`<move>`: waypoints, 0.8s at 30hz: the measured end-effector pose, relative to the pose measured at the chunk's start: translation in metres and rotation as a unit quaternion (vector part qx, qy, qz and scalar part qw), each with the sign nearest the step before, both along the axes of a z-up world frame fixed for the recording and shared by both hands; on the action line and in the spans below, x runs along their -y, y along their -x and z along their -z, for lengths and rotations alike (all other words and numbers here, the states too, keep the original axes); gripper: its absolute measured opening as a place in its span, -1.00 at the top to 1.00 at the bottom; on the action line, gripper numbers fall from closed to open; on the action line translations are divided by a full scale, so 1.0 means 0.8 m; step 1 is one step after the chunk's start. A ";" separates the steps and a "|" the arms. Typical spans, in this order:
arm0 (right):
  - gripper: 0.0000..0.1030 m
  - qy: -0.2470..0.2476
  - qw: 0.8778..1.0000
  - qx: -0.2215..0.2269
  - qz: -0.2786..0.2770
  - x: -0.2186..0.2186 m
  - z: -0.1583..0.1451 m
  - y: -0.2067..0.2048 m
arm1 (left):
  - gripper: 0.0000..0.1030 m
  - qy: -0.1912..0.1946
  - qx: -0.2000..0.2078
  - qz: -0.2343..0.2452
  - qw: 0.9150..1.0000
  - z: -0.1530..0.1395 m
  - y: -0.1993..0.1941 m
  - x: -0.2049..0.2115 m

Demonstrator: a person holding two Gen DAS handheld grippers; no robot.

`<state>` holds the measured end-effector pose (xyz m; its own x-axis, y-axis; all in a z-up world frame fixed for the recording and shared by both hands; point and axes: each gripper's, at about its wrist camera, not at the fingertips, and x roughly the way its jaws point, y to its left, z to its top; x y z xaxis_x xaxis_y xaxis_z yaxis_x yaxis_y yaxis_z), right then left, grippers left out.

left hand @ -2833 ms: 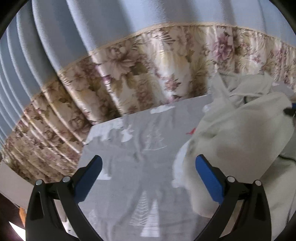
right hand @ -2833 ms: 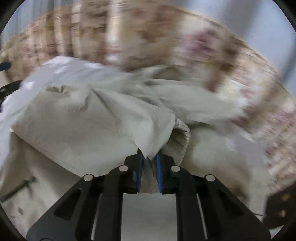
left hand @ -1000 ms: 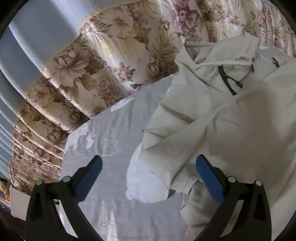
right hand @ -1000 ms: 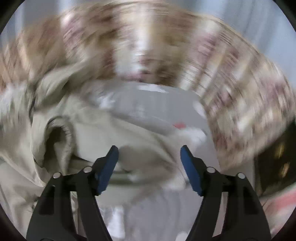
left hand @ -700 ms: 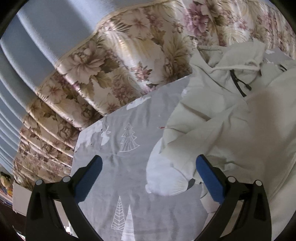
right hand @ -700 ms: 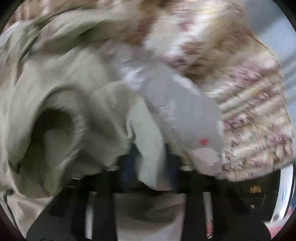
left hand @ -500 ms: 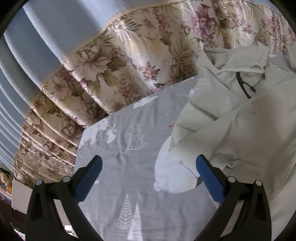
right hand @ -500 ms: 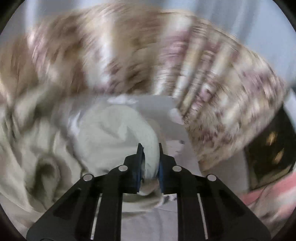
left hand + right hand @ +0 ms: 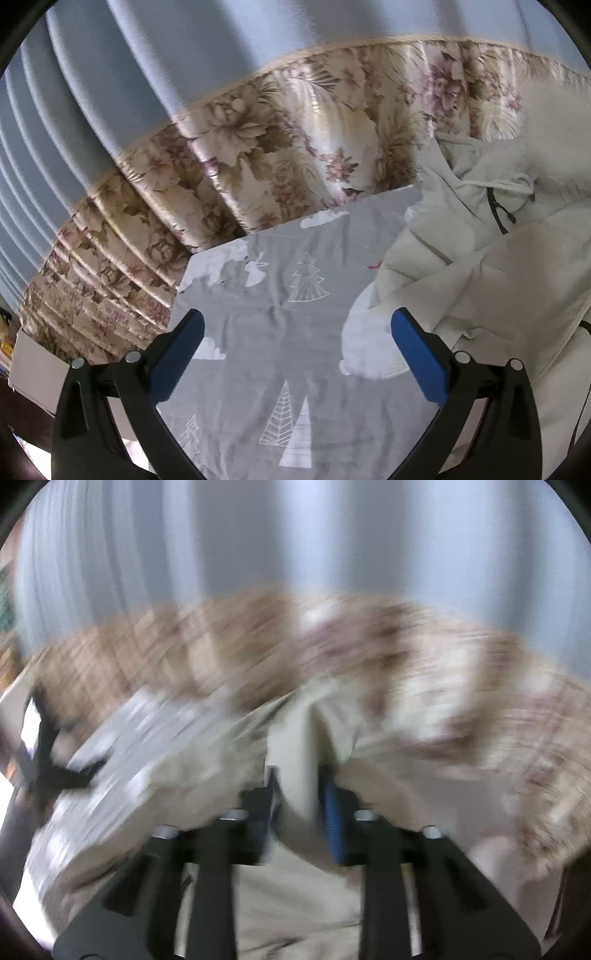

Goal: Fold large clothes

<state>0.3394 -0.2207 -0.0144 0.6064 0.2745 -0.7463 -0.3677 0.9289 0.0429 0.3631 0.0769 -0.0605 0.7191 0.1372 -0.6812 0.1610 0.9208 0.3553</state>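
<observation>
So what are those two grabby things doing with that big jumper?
A person is folding a pale hoodie on a grey sheet printed with trees. The right gripper has a bunch of the hoodie's cloth between its fingers, and its jaws are opening. That picture is very blurred. The left gripper hangs open above the sheet, holding nothing. Flowery curtains hang behind.

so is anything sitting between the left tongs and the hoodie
Nothing visible does. The left tongs stand open over bare grey tree-print sheet, and the cream hoodie lies just beside the right-hand finger.
</observation>
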 end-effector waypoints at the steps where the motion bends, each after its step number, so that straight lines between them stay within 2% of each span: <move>1: -0.16 0.020 1.000 -0.011 -0.016 -0.021 0.013 -0.001 | -0.97 0.001 0.000 -0.004 1.000 -0.001 0.002 -0.004; 2: -0.16 0.040 0.998 -0.020 -0.032 -0.039 0.026 0.001 | -0.97 0.002 -0.002 -0.007 1.000 -0.001 0.003 -0.006; 4: -0.20 0.043 0.998 -0.024 -0.040 -0.042 0.037 0.006 | -0.97 0.004 -0.008 -0.006 1.000 0.001 0.006 -0.008; 5: -0.28 0.041 0.998 -0.025 -0.033 -0.034 0.040 0.008 | -0.97 0.003 -0.012 -0.004 1.000 0.003 0.006 -0.007; 8: -0.52 0.055 0.998 -0.017 0.027 0.023 0.048 0.014 | -0.97 0.003 -0.024 0.014 1.000 0.011 0.004 0.014; 11: -0.52 0.071 0.992 -0.023 0.104 0.097 0.068 0.011 | -0.97 0.026 -0.038 0.043 0.998 0.016 -0.004 0.050; 14: -0.52 0.065 0.983 -0.034 0.166 0.163 0.094 0.017 | -0.97 0.035 -0.060 0.075 0.995 0.029 -0.019 0.100; 18: -0.52 0.037 0.979 -0.057 0.191 0.197 0.122 0.015 | -0.95 0.021 -0.093 0.091 0.991 0.068 -0.048 0.156; 19: -0.52 0.033 0.979 -0.061 0.190 0.198 0.128 0.013 | -0.86 0.017 -0.099 0.093 0.991 0.076 -0.054 0.163; 20: -0.52 0.027 0.980 -0.067 0.185 0.196 0.135 0.009 | -0.65 0.015 -0.108 0.095 0.989 0.086 -0.059 0.170; 21: -0.51 0.023 0.981 -0.070 0.182 0.195 0.139 0.006 | 0.10 0.023 -0.124 0.102 0.987 0.093 -0.065 0.174; 22: -0.46 0.017 0.982 -0.072 0.176 0.192 0.145 0.002 | 0.19 0.040 -0.147 0.102 0.983 0.101 -0.071 0.176; 24: -0.28 0.012 0.982 -0.073 0.172 0.187 0.149 -0.002 | 0.30 0.046 -0.128 0.098 0.986 0.097 -0.071 0.178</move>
<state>0.3411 -0.3707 -0.1340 0.5463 0.0535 -0.8359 -0.0236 0.9985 0.0485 0.4196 -0.0653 -0.1380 0.5293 -0.0582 -0.8465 0.4127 0.8893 0.1970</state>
